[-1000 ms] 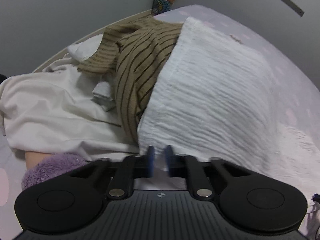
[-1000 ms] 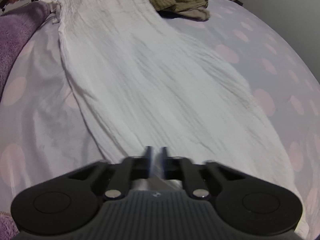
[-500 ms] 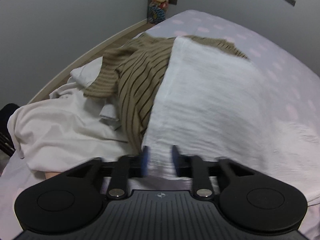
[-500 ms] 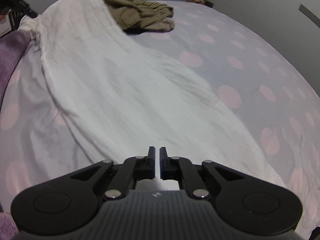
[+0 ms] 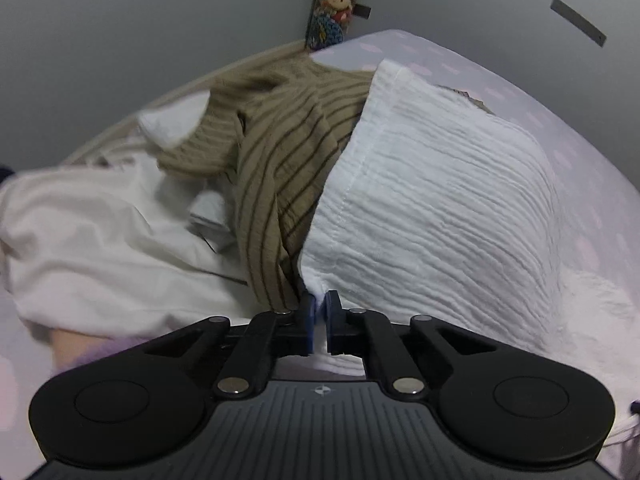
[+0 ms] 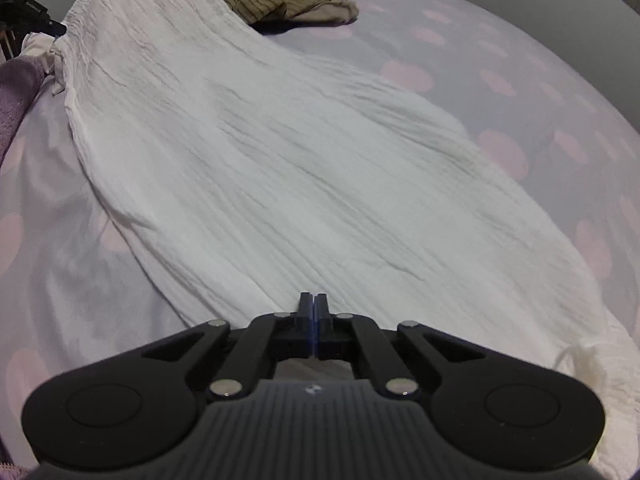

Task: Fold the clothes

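Over the bed both tilt downward; left tool (image 5: 319,307) pinches white garment (image 5: 440,208); right tool (image 6: 313,307) pressed together.

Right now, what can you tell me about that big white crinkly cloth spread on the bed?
The white crinkled garment looks like thin, puckered cotton with a stitched hem. It lies stretched long across the dotted bedsheet, mostly flat with soft wrinkles. Its far end overlaps the brown striped top. The left gripper is shut on one edge; the right gripper is closed at the near edge, and whether it pinches cloth is unclear.
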A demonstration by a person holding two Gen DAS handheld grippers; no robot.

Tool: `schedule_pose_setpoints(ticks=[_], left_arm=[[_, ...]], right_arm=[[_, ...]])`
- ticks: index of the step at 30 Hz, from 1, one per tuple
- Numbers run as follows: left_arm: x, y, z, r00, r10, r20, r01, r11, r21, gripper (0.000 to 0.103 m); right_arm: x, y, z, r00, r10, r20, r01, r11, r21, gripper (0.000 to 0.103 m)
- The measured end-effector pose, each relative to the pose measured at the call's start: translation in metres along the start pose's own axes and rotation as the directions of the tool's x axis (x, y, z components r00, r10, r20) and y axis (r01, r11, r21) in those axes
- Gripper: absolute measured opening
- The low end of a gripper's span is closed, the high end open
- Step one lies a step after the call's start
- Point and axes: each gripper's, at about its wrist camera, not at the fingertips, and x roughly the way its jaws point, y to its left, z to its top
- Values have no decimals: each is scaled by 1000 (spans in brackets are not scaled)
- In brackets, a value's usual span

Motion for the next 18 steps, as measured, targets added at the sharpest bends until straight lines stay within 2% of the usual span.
schedule_pose_setpoints(ticks=[6,9,10,11,12,14,18], left_arm=[[-5,-11,2,991,130,-35,-128,989,69,6],[-9,-23,2,981,195,-17,-192,976,99,18],[-11,-27,2,976,216,-6,-214,971,103,20],[-15,-31,2,973,231,9,-230,968,100,26],[-19,-35,2,970,241,26,-243,966,93,33],[-29,-45,2,966,251,59,-255,964,77,40],[-47,-72,1,976,200,90,-205,978,50,41]], right_arm=[[-9,-4,-11,999,11,-30,-10,1000,16,1],[-18,-14,-22,999,37,-7,-36,994,108,7],[-23,-20,-25,999,42,11,-43,988,149,18],[-30,-27,-29,999,39,30,-44,980,196,26],[-37,-35,-33,999,24,48,-35,970,239,41],[-52,-52,-44,997,-15,75,-10,946,325,43],[-80,-93,-69,988,-102,114,30,861,508,43]])
